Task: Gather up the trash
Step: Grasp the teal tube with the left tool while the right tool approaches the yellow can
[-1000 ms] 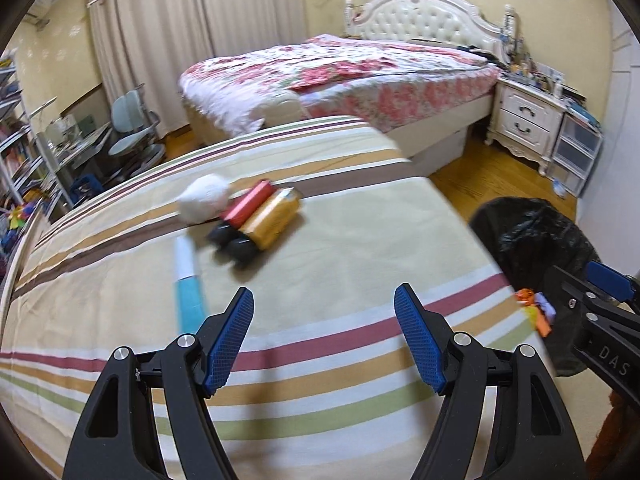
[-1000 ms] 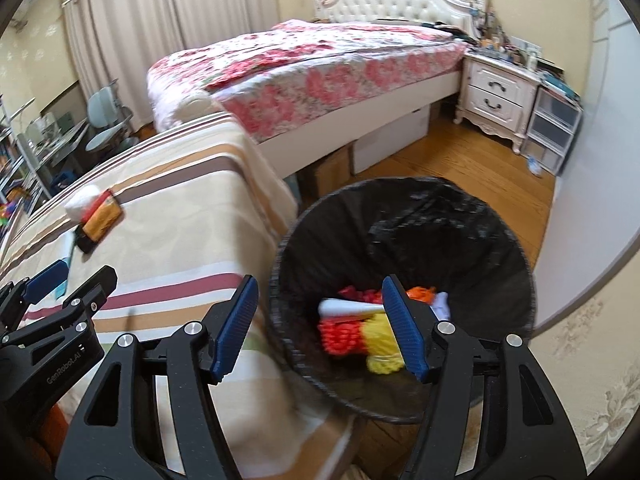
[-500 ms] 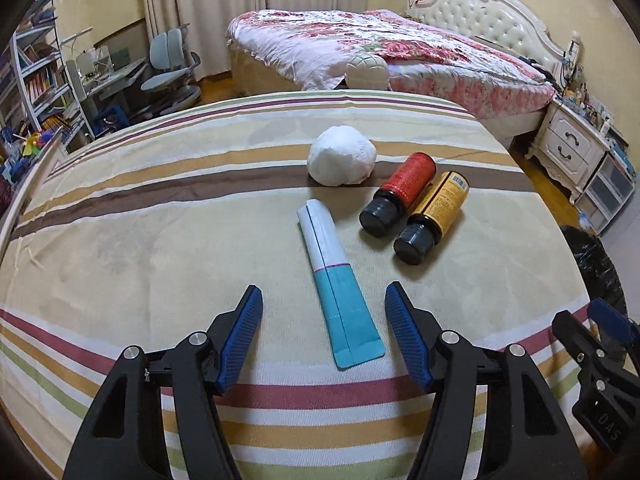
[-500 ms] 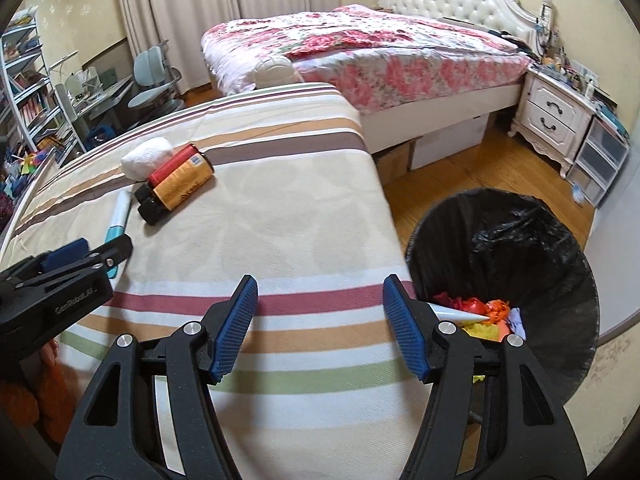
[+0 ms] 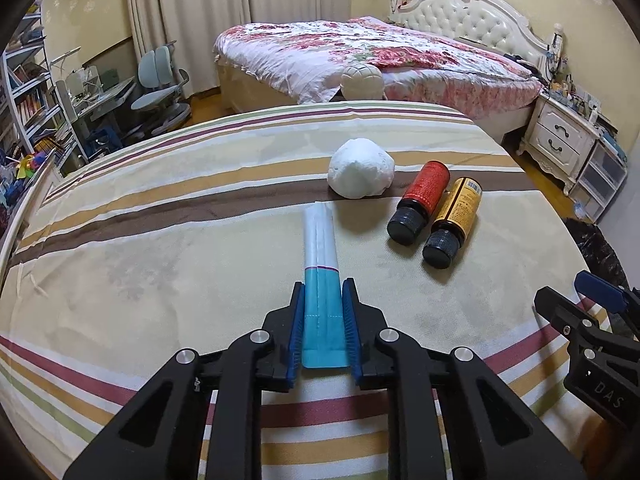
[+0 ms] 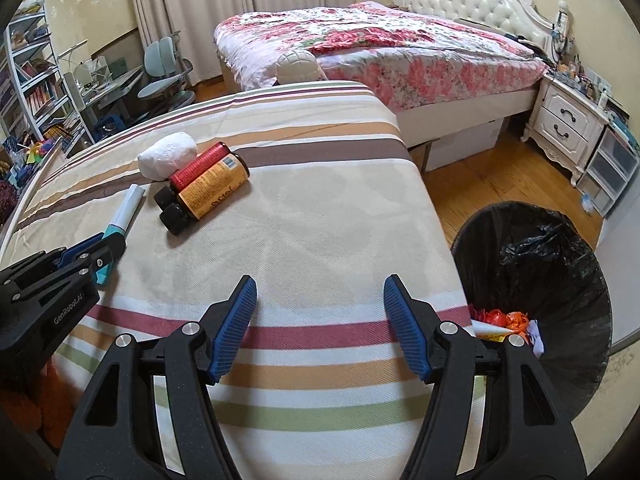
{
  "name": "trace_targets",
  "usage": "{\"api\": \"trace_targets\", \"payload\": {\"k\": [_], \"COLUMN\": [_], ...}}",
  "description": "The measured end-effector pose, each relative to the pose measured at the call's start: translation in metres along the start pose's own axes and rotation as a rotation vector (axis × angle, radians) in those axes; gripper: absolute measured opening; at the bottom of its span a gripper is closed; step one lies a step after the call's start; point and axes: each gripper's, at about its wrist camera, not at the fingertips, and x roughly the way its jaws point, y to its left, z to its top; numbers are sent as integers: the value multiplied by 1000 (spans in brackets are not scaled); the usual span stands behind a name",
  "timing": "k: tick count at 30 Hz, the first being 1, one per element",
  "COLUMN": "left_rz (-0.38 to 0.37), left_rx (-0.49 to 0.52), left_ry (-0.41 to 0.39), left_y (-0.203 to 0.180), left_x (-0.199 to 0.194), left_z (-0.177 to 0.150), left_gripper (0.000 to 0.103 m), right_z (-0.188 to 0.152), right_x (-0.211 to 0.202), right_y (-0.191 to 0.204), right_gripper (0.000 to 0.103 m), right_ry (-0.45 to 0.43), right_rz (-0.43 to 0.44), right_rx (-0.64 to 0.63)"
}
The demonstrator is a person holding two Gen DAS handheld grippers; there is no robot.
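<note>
Partly done: rubbish is seen in the bin (image 6: 560, 280). Left tongs (image 5: 322, 320) are clamped on the tube (image 5: 320, 248) mid-bedspread (image 5: 160, 260); right tongs (image 6: 320, 312) are held wide. Bottles (image 5: 436, 212) and wad (image 5: 362, 174) are left.

I saw a flat white-and-teal tube (image 5: 321, 276) lying lengthwise on the striped table (image 5: 168, 264), its teal end pinched in my left tool (image 5: 322, 330). Beyond it sat a crumpled white wad (image 5: 361, 174). Just right of that, a red bottle (image 5: 422, 200) and a yellow bottle (image 5: 454, 220) lay side by side, touching, black caps toward me
</note>
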Motion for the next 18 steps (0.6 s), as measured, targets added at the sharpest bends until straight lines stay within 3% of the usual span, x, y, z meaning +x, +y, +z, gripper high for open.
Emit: {"api": "trace_targets", "payload": {"k": [11, 13, 18], "left_rz": [82, 98, 112], "left_rx": [-28, -38, -74], "left_ry": [-22, -22, -10], "left_y": [51, 63, 83], "left_x": [-7, -7, -3], "left_z": [0, 0, -2], "left_gripper": [20, 20, 20], "right_z": [32, 40, 53], "right_x": [1, 2, 19], "right_y": [26, 30, 45], "right_gripper": [65, 71, 71], "right_ry": [-43, -54, -37], "right_rz": [40, 49, 47], "right_rx": [22, 34, 34]}}
